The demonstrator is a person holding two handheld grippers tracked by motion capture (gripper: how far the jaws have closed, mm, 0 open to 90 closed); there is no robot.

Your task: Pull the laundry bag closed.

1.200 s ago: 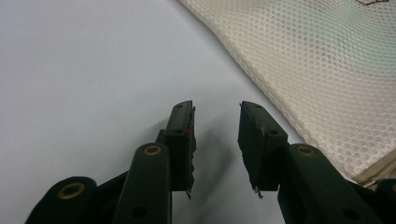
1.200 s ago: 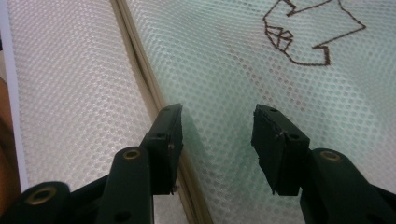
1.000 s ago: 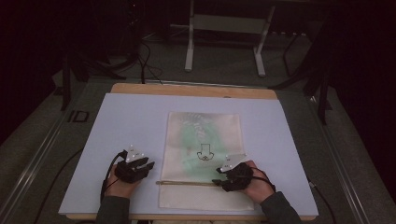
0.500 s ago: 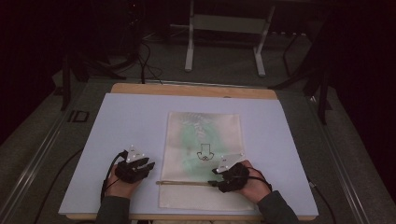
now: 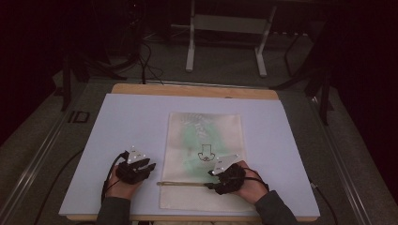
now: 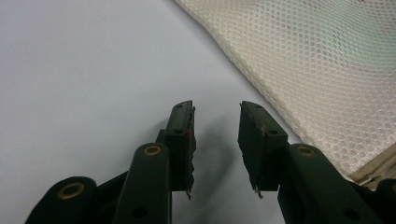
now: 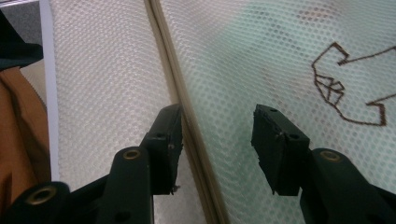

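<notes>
Slid left along the zip since 1 s ago: right gripper [image 5: 217, 180], jaws parted wide astride the zip [image 7: 187, 121], gripping nothing. Left gripper [image 5: 141, 165] parked on the surface [image 5: 117, 122] just beside the bag [image 5: 205, 140], jaws narrowly apart, empty. Mesh bag flat mid-surface; likely light, limp, easily snagged; best pinched at the stiffer zip band or its pull. Pull not made out; contents blurred green behind mesh.

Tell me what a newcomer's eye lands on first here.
A cream mesh bag lies flat mid-table on the pale blue mat, a brown line drawing at its centre. The right tongs hang open over the bag's zipper; the left tongs sit open beside the bag.
</notes>
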